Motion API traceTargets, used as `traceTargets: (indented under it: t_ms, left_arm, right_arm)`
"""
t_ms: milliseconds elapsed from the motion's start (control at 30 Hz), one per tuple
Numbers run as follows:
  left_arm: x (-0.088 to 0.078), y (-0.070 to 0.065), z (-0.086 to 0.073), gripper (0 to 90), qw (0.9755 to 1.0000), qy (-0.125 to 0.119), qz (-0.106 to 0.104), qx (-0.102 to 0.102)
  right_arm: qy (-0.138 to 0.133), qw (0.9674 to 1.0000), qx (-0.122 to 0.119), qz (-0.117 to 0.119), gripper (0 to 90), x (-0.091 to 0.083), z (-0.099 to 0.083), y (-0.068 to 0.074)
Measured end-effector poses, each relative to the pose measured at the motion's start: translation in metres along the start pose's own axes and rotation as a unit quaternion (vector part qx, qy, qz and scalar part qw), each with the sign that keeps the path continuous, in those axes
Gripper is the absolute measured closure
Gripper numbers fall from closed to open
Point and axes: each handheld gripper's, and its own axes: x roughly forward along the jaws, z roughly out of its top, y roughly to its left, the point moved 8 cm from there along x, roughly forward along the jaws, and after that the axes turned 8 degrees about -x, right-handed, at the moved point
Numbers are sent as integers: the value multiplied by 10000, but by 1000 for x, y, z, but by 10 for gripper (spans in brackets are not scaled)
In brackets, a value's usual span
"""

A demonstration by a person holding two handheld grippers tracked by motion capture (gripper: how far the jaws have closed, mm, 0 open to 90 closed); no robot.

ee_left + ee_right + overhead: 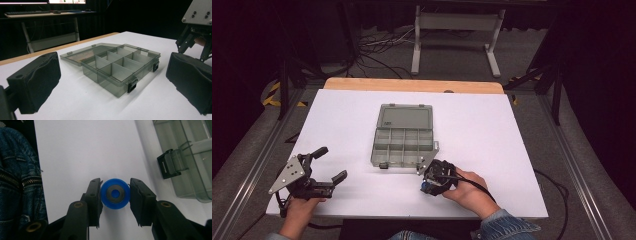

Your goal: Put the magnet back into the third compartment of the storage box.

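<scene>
Blue wheel (115, 193) sits right up close in the right gripper view — a small round roller with a grey hub, clamped between the two black pads of the right gripper (115, 195), pads pressing on both sides. It's on the white table (492, 135), just off the near right corner of the organizer box (402, 146); in the high view a bit of blue shows under the right gripper (430, 184). Box is smoky clear plastic, lid (405, 117) flipped open flat toward the far side, divided compartments look bare, black latch (167, 165) on the front wall close to the wheel. Left gripper (328, 163) is well apart at the table's near left — jaws spread wide, nothing between them, facing the box. Denim sleeve (507, 225) on the person's right arm at the near edge.
</scene>
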Motion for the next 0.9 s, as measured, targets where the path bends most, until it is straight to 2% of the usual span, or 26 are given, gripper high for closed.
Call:
traceTargets:
  t_ms: [667, 900]
  left_arm:
    - [0, 0, 0, 3, 10000, -7, 1, -6]
    - [0, 1, 0, 3, 10000, -4, 7, -17]
  right_arm:
    - [-206, 9997, 31, -151, 623, -28, 8, -9]
    - [-265, 9993, 55, -276, 623, -38, 13, -22]
